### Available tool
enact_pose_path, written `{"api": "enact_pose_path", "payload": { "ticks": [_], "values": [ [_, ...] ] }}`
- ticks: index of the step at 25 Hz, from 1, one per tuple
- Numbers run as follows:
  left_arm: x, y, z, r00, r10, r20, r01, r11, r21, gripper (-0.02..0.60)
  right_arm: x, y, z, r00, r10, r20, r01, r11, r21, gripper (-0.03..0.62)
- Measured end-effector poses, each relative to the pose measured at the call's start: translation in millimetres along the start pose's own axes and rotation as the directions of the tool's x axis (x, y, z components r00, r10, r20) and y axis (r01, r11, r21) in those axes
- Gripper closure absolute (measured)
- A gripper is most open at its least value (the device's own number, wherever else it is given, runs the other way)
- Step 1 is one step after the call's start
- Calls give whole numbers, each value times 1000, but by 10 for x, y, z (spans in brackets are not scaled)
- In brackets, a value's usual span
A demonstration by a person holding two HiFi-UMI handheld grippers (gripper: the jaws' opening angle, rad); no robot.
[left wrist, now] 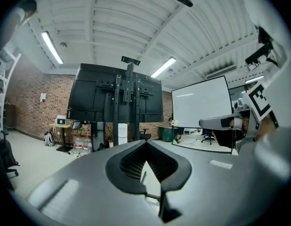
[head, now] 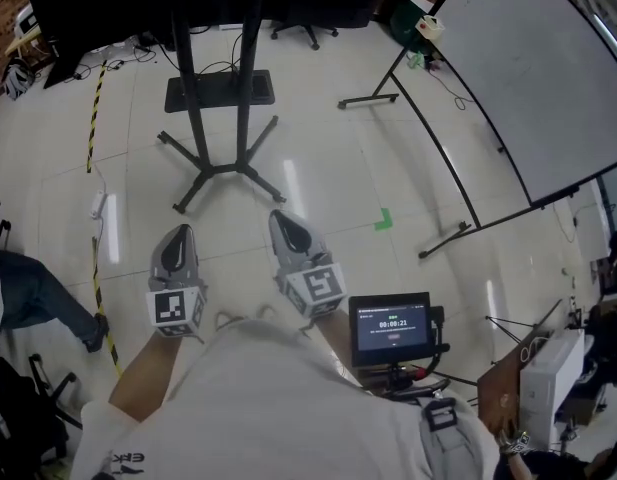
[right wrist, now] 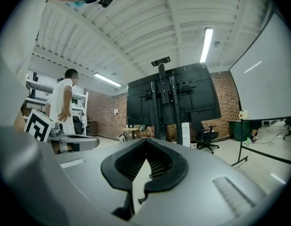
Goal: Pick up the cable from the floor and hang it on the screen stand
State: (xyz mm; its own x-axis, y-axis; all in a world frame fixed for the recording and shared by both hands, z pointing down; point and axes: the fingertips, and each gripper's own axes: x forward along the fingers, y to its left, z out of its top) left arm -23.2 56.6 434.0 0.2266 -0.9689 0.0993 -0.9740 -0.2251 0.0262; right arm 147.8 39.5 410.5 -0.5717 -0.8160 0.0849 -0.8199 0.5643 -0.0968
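Observation:
The black screen stand (head: 216, 164) rises from splayed legs on the pale floor ahead of me, its dark screen across the top of the head view. A thin white cable with a small block (head: 98, 205) lies on the floor left of the stand. My left gripper (head: 177, 232) and right gripper (head: 281, 218) are held side by side near my body, short of the stand's legs, both shut and empty. The stand (left wrist: 118, 112) fills the middle of the left gripper view beyond the shut left gripper (left wrist: 146, 142). The right gripper (right wrist: 146, 140) also faces the stand (right wrist: 171, 102).
A whiteboard on a wheeled frame (head: 528, 78) stands at the right. A yellow-black striped line (head: 92, 128) runs along the floor at the left, near a person's leg (head: 28, 293). A small timer screen (head: 390, 328) sits near my right side. Another person (right wrist: 62, 107) stands far left.

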Motion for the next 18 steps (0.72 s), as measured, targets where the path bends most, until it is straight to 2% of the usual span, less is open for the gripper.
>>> {"api": "enact_pose_path", "payload": {
  "ticks": [13, 18],
  "values": [
    [-67, -160, -192, 999, -7, -44, 7, 1000, 14, 580, -130, 11, -123, 1000, 0, -19, 0, 1000, -10, 582],
    [-53, -160, -132, 1000, -17, -25, 17, 1000, 13, 580, -127, 33, -55, 1000, 5, -16, -5, 999, -39, 582]
  ]
}}
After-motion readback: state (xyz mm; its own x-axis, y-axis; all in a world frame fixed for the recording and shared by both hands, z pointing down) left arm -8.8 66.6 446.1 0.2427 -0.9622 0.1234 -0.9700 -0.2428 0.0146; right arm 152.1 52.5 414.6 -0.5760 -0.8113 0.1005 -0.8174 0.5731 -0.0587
